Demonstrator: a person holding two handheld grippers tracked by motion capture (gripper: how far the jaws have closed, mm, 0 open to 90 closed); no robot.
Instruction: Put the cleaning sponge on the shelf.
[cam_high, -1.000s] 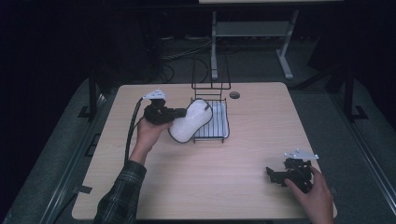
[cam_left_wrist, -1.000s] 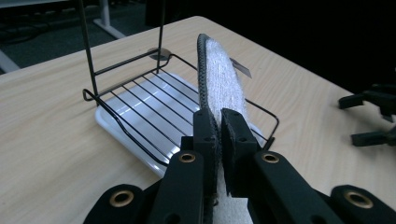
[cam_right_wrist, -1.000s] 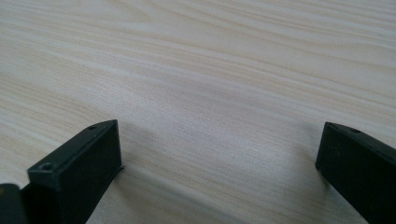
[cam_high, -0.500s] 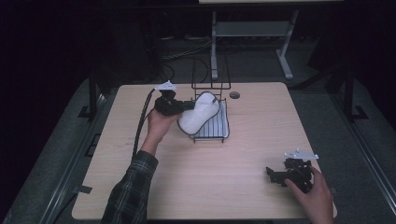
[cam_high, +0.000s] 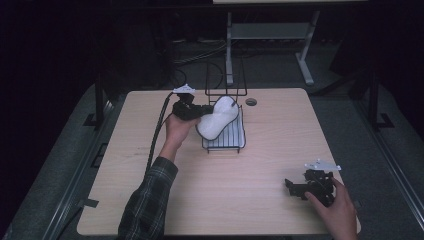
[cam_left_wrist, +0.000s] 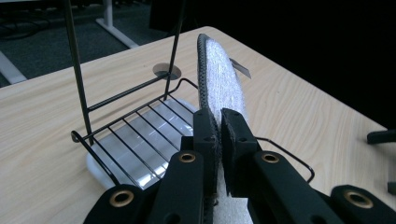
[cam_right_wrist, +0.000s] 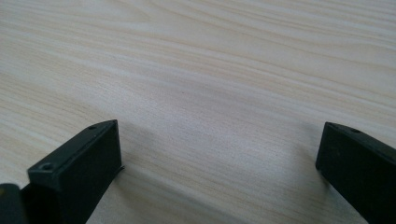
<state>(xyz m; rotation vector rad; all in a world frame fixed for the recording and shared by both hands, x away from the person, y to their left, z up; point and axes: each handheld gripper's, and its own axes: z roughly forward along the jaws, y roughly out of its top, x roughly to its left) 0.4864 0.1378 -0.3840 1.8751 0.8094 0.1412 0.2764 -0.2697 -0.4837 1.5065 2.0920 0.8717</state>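
- My left gripper (cam_high: 202, 111) is clamping the near edge of a white padded insole (cam_high: 218, 118); in the left gripper view my jaws are pinching together on its dark-bound rim (cam_left_wrist: 211, 140), with the pad (cam_left_wrist: 223, 77) standing on edge and rising away from me.
- I am holding the insole over the left part of the black wire rack (cam_high: 226, 135), at the far middle of the table (cam_high: 150, 190). From the high view I cannot tell whether its lower end is touching the wires.
- Risk, my judgement: I am gripping a thin soft edge only, so the pad may be flexing or slipping out if I tilt my hand, dropping flat across the rack instead of staying upright.
- Risk: the two tall wire uprights (cam_left_wrist: 77, 79) are standing close beside the pad. Swinging it sideways may be catching the rim on them and dragging the light rack across the table.
- Rack contents: the wire floor (cam_left_wrist: 140, 140) is looking bare, with a pale tray (cam_left_wrist: 100, 168) showing beneath it. I am seeing nothing else resting inside; only the insole is hanging over it.
- A small round grommet (cam_high: 251, 102) is sitting in the tabletop just beyond the rack, apart from it.
- My right gripper (cam_high: 300, 189) is resting low at the near right of the table, well apart from the rack. In the right gripper view both jaws are standing wide apart over bare wood (cam_right_wrist: 210, 93), holding nothing.
- Risk: the right hand is too far off to be steadying the rack if it shifts.
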